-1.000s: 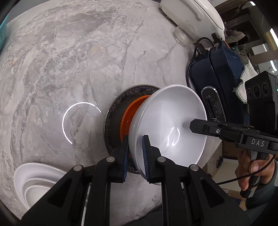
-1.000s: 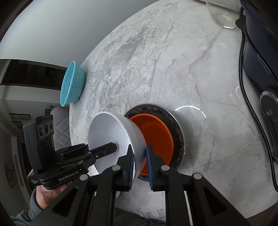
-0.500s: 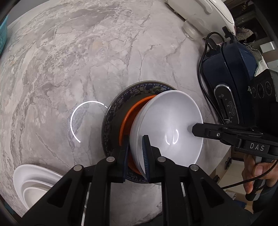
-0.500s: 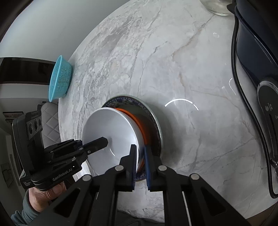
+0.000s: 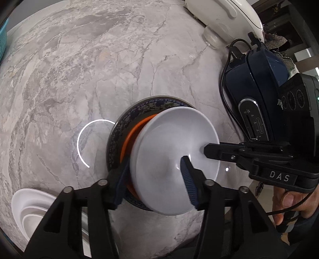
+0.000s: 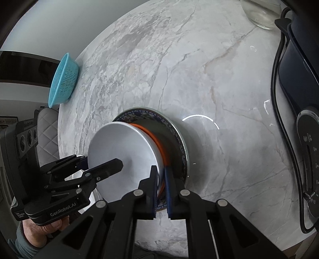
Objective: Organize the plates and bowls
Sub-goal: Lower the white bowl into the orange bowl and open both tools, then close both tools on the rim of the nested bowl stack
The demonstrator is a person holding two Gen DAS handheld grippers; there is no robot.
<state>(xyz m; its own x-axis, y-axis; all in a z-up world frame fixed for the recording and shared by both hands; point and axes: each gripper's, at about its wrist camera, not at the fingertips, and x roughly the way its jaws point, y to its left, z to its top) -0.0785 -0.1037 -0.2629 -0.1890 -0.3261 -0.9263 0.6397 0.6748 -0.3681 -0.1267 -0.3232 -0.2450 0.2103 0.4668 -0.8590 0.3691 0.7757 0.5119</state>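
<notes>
White glazed ceramic bowl [image 5: 171, 159] sits centre frame in both wrist views, nested in an orange bowl [image 5: 129, 137] that rests on a dark round plate with a blue patterned rim [image 5: 139, 107]. Stack stands on the grey-veined marble tabletop [image 5: 99, 69].

Left gripper [image 5: 153, 179]: jaws have just been opening and now stand released. The white bowl's near rim lies between them. One blue pad [image 5: 189, 185] hangs inside the bowl, the other sits outside by the orange rim; neither presses.

Right gripper [image 6: 160, 191]: clenched on the rim at the bowl's opposite edge, pads tight against it. Whether it pinches the white rim alone or the orange rim too, I cannot tell. In the left wrist view its black finger reaches in from the right edge, a hand [image 5: 289, 203] on the handle at lower right.

Stack of white oval dishes [image 5: 31, 211] at lower left of the left wrist view. Dark blue appliance with black cord [image 5: 259, 83] at right. White appliance [image 5: 225, 14] at top right. Turquoise plastic colander [image 6: 63, 79] at upper left of the right wrist view. Clear glass vessel [image 6: 261, 14] at top right there.
</notes>
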